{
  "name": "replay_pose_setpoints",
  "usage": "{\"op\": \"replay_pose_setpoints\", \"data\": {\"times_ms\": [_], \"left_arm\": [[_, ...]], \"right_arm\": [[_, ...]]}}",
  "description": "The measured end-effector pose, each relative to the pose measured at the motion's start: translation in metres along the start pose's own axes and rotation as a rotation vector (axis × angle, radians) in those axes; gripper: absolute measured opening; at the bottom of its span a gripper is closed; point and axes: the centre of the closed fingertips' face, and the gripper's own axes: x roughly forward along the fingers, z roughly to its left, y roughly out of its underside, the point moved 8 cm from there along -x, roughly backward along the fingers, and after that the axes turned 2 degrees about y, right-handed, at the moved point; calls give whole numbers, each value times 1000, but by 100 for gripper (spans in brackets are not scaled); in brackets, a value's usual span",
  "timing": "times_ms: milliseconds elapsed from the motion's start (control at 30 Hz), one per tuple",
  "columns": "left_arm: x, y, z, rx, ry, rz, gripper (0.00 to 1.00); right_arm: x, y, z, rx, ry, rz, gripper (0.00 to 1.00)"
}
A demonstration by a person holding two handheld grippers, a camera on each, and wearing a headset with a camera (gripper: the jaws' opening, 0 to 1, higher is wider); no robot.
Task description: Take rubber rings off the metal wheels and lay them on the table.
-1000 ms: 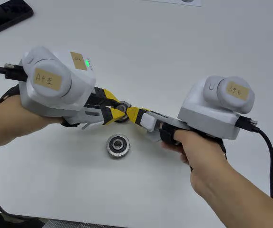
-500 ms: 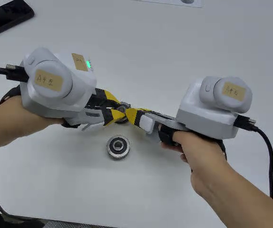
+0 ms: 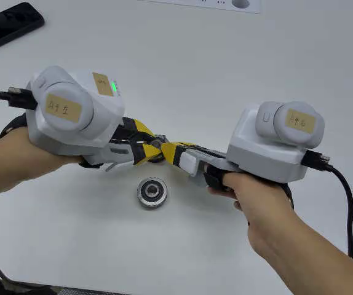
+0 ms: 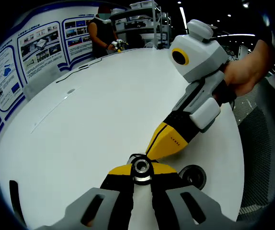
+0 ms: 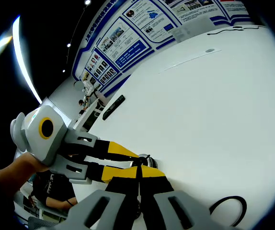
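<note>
My left gripper [image 3: 144,147] is shut on a small metal wheel [image 3: 157,148] held just above the white table [image 3: 195,67]. In the left gripper view the wheel [image 4: 141,167] sits between my yellow fingertips [image 4: 120,170]. My right gripper [image 3: 171,149] comes from the right and meets the wheel's rim, jaws shut on its black rubber ring [image 5: 144,158]. Its yellow tip [image 4: 165,142] touches the wheel. A second wheel [image 3: 152,191] lies flat on the table below both grippers, with its rubber ring on; it is also in the left gripper view [image 4: 193,176].
A black phone [image 3: 7,26] lies at the far left. A white strip [image 3: 226,5] runs along the far edge. Black cables [image 3: 345,203] trail from both grippers. The table's near edge [image 3: 103,289] is close to me. A person [image 4: 101,29] stands beyond the table.
The head view has shifted a little downward. Both grippers stay joined at the wheel, and the right one has edged slightly left.
</note>
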Motion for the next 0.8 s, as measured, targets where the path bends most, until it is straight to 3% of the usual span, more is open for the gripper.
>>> {"op": "replay_pose_setpoints", "data": {"times_ms": [800], "left_arm": [[0,1,1,7,0,-1,12]], "right_arm": [[-3,-1,6,14,-26,-4,1]]}}
